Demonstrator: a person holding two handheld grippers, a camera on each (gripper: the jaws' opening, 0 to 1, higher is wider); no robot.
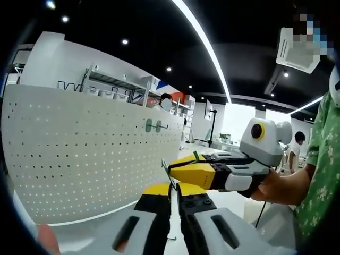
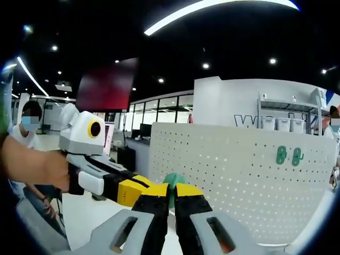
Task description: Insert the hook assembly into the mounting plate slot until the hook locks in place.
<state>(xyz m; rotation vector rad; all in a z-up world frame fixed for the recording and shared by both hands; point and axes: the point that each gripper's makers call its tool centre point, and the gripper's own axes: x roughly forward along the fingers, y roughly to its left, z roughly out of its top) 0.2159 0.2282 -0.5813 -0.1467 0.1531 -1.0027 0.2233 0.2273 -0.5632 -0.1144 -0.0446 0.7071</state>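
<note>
A: What do the grippers hold?

B: The right gripper [image 2: 170, 192] pinches a green hook [image 2: 173, 179], low in the middle. The left gripper [image 1: 174, 192] is closed on its thin wire [image 1: 170, 187].

A: Where does it go?

B: Into the white board [image 2: 234, 175], right of middle. Line it up with a hole, push straight and slowly.

— How many grippers do I have in play?
— Two: the left gripper [image 1: 175, 187] and the right gripper [image 2: 170, 192].
— Pegboards?
— One pegboard [image 2: 234, 180].
— Hooks on it?
— I count two green hooks [image 2: 288, 155], up at two o'clock in the right gripper view.
</note>
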